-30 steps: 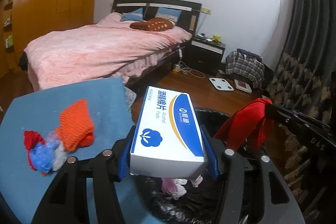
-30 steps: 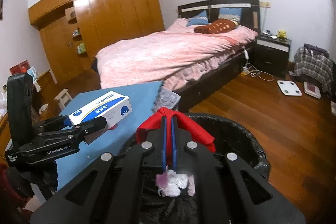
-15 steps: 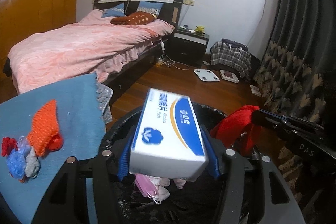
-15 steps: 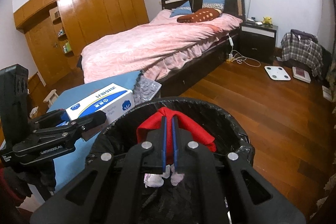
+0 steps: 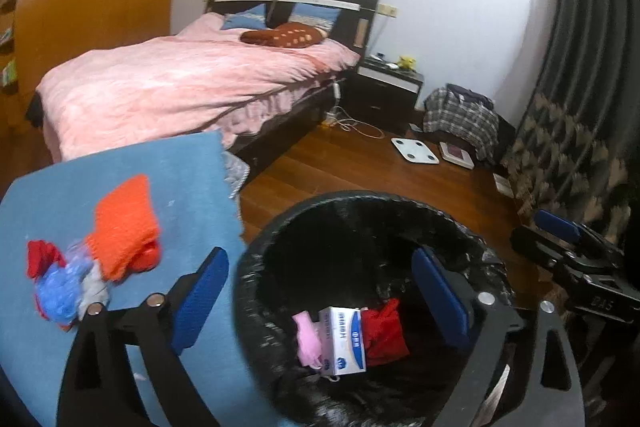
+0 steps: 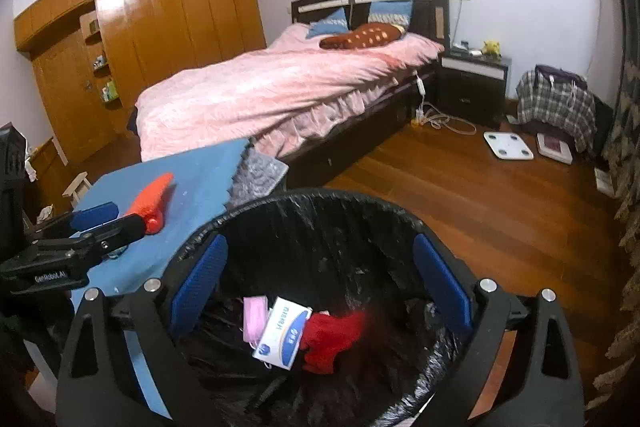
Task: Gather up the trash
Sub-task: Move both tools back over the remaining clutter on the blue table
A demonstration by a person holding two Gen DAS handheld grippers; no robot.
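Inside bin point(image 5: 256, 267): box point(image 5: 344, 341), red cloth point(image 5: 386, 333); left gripper point(image 5: 320, 291), right gripper point(image 6: 320, 279) opening wide, empty.

**Home bedroom**

Room was a lived-in bedroom. Bed point(image 6: 280, 95) with pink quilt and dark headboard point(image 6: 372, 1) stood against white wall; nightstand point(image 6: 472, 79) just beside it. Wooden wardrobe point(image 6: 160, 27) ran along the left wall. Wood floor point(image 6: 460, 203) carried a bathroom scale point(image 6: 508, 145) and a plaid bag point(image 6: 556, 107). Dark curtains point(image 5: 584, 47) hung on the right.
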